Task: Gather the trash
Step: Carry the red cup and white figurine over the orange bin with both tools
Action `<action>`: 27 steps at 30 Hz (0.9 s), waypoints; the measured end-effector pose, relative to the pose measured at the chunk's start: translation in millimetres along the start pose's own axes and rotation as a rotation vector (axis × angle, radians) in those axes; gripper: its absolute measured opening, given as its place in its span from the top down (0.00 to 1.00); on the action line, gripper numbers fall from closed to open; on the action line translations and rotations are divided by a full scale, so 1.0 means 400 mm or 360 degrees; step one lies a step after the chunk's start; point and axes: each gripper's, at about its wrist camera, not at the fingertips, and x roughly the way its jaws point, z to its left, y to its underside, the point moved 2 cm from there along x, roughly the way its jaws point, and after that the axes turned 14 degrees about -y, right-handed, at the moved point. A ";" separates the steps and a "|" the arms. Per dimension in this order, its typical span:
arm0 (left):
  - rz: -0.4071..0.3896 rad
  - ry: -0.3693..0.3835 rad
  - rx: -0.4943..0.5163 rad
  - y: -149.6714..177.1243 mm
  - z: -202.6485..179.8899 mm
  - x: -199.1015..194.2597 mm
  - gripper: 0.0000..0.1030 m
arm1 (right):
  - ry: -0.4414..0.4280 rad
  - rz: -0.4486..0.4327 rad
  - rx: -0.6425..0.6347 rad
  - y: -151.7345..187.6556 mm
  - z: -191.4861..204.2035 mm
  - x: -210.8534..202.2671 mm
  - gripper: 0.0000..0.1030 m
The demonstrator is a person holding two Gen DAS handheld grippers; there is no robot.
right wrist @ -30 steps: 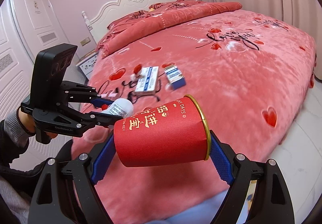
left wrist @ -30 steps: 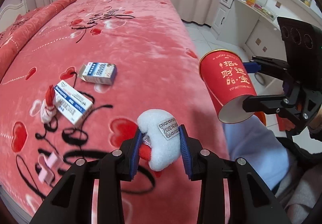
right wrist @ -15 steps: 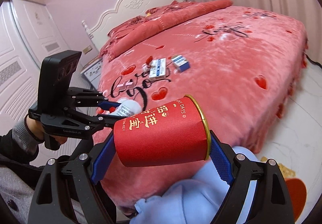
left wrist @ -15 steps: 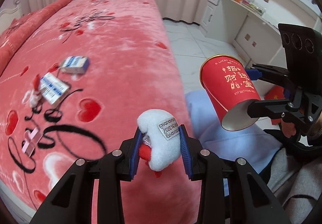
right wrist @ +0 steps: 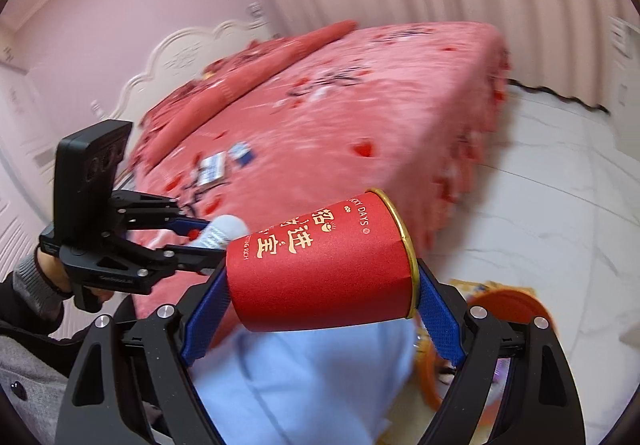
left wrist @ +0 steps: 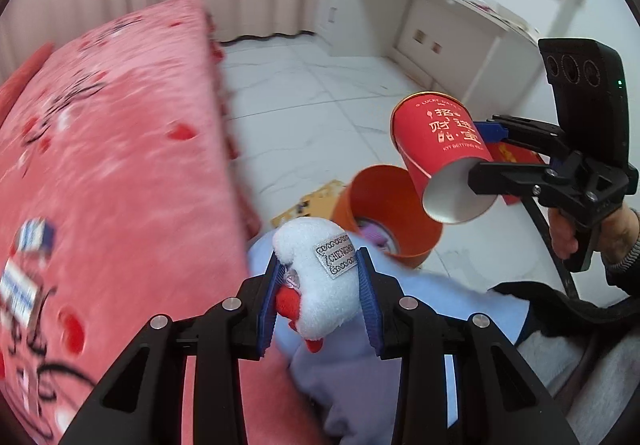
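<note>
My left gripper (left wrist: 320,285) is shut on a white plush toy (left wrist: 320,277) with red parts and a metal tag. It is held off the bed, just in front of an orange bin (left wrist: 394,213) on the floor. My right gripper (right wrist: 320,305) is shut on a red paper cup (right wrist: 324,265) with gold lettering, held sideways. In the left wrist view the cup (left wrist: 440,153) hangs just above and right of the bin. In the right wrist view the bin (right wrist: 504,309) shows low at the right, partly hidden. Two blue-white boxes (right wrist: 224,165) lie on the bed.
The pink heart-print bed (left wrist: 112,165) fills the left side. White tiled floor (left wrist: 320,105) lies beyond the bin. A white desk with shelves (left wrist: 460,17) stands at the far right. A light blue knee (right wrist: 312,385) lies under both grippers. Flat cardboard (left wrist: 308,201) lies by the bin.
Both grippers have swung away from the bed toward the floor, carrying the toy and the cup. The orange bin has come into view beneath them. The boxes stay on the bed.
</note>
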 end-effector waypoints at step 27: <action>0.0250 0.0289 0.0420 -0.202 -0.342 0.385 0.46 | 0.0387 -0.0087 0.0581 0.236 -0.408 -0.219 0.18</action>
